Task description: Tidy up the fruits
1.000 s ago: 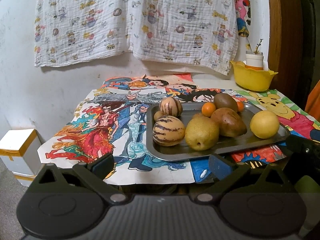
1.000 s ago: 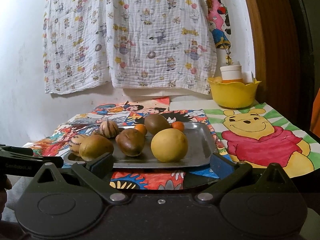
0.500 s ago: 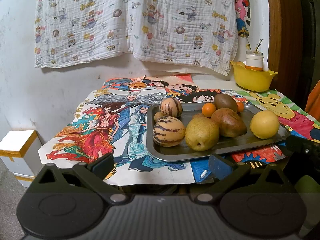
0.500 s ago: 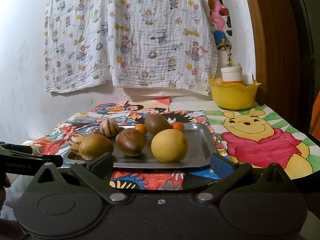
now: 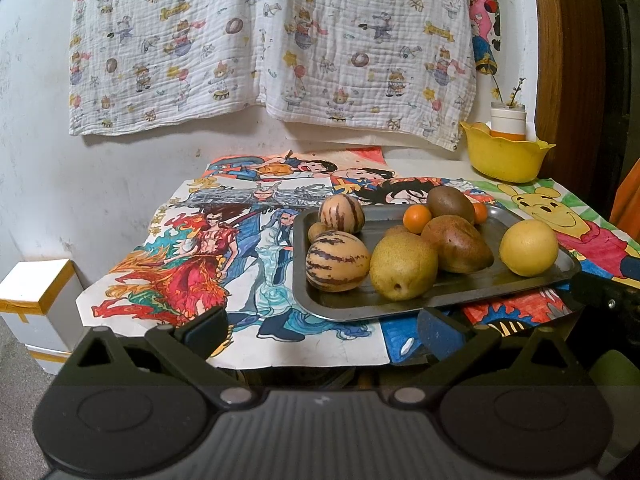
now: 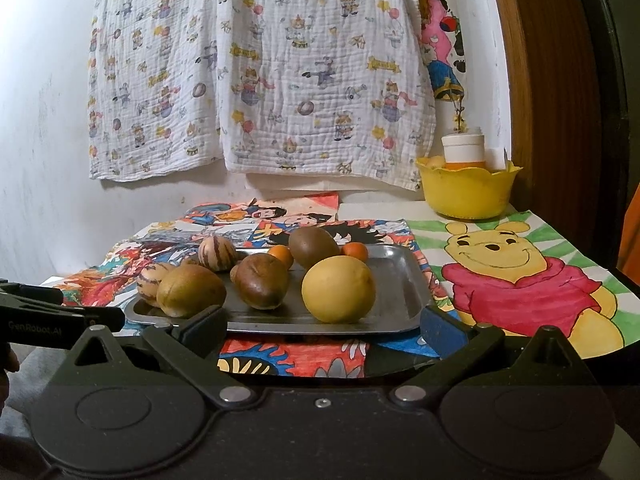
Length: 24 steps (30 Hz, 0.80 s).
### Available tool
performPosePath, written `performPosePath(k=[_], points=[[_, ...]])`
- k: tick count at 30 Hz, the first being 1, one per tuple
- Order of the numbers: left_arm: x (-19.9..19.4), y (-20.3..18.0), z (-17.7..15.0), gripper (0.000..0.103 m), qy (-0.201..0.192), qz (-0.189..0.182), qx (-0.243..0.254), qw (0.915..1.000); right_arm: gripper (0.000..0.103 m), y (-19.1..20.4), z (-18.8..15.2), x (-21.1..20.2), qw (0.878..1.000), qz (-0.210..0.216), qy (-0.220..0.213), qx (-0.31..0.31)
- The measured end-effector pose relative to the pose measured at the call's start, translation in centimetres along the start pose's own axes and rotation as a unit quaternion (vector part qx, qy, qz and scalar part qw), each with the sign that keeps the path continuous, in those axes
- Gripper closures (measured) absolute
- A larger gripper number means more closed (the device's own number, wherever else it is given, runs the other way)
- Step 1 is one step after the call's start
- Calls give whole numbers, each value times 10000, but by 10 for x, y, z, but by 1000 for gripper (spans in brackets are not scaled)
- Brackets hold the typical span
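Observation:
A metal tray (image 5: 440,302) (image 6: 404,280) on the table carries several fruits: two striped melons (image 5: 337,261), a yellow-green pear (image 5: 403,266) (image 6: 191,296), a brown mango (image 5: 456,244) (image 6: 262,280), a kiwi (image 5: 450,204) (image 6: 314,247), small oranges (image 5: 417,219) and a round yellow fruit (image 5: 528,247) (image 6: 338,289). My left gripper (image 5: 324,330) stands open at the table's front edge, short of the tray. Facing the tray's near rim, my right gripper (image 6: 324,326) is open too. Neither holds anything.
A yellow bowl (image 5: 506,158) (image 6: 466,192) with a white-capped jar stands at the back right. Coloured cartoon drawings (image 5: 200,264) (image 6: 528,280) cover the table. A patterned cloth (image 5: 272,40) hangs on the wall. A white box (image 5: 36,304) sits on the floor at left.

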<state>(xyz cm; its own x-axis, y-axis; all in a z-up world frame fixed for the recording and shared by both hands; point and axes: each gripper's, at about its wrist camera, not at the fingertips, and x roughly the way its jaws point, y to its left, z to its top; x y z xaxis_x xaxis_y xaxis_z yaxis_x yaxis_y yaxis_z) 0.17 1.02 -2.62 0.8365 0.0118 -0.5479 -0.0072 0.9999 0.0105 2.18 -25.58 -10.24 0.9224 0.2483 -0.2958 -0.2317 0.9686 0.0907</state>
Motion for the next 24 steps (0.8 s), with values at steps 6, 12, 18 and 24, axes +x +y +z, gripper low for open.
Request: performPosePath(k=[6, 12, 18, 24], points=[[0, 0, 0, 0, -2, -1, -3, 10000, 1, -3, 0, 0, 10000, -1, 8, -13], [0, 1, 0, 0, -2, -3, 0, 10000, 1, -3, -1, 0, 10000, 0, 11, -15], [0, 1, 0, 0, 5, -7, -1, 10000, 1, -3, 0, 0, 10000, 12, 10, -2], [0, 0, -1, 0, 1, 0, -7, 10000, 1, -3, -1, 0, 10000, 42, 8, -8]])
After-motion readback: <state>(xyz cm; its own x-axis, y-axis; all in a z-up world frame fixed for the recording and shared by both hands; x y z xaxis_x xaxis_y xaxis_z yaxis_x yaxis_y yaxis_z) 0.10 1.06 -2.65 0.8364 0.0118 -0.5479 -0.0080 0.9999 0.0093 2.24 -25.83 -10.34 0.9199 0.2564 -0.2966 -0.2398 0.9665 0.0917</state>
